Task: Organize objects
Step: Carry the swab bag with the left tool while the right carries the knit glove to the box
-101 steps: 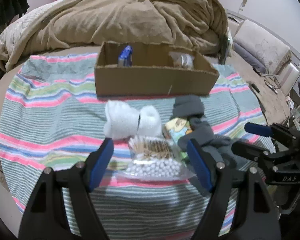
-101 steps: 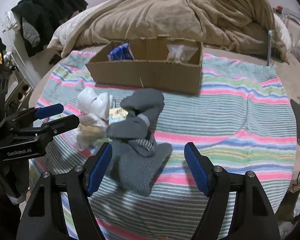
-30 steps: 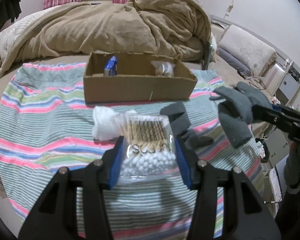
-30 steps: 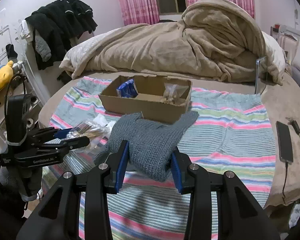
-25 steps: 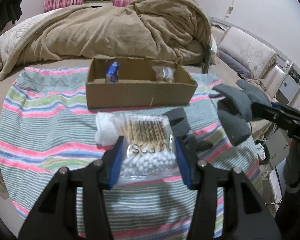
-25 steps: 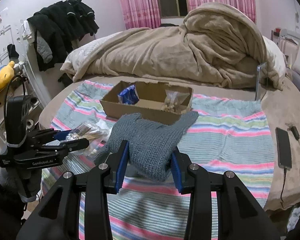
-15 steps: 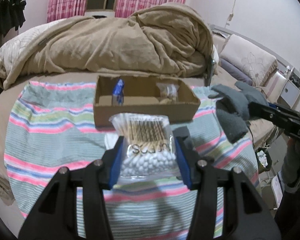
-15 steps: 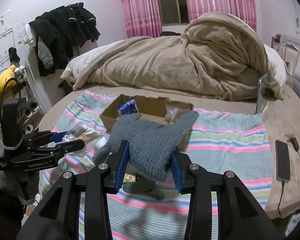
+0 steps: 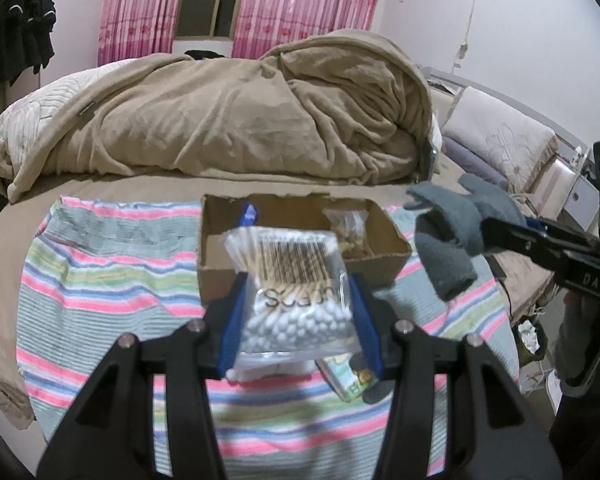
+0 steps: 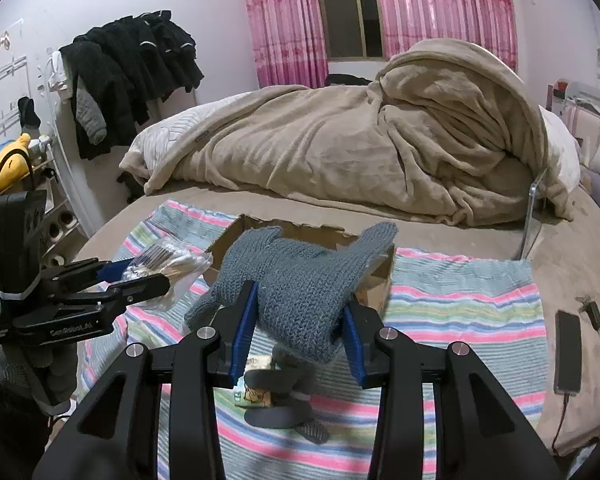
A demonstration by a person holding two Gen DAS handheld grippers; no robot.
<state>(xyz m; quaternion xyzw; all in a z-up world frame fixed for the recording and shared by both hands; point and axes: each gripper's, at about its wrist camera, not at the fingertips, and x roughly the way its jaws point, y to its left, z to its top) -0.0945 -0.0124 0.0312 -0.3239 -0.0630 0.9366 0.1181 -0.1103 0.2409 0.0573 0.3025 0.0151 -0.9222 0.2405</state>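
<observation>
left tongs (image 9: 296,316) clamp cotton-swab bag (image 9: 292,280) | right tongs (image 10: 298,330) clamp grey knit glove (image 10: 300,280) | both seemingly raised above cardboard box (image 9: 220,256)

Left gripper (image 9: 298,316) and right gripper (image 10: 298,330) raised, apparently both clamped

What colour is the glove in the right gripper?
Grey-blue knit. The glove shows best in the right wrist view.
</observation>
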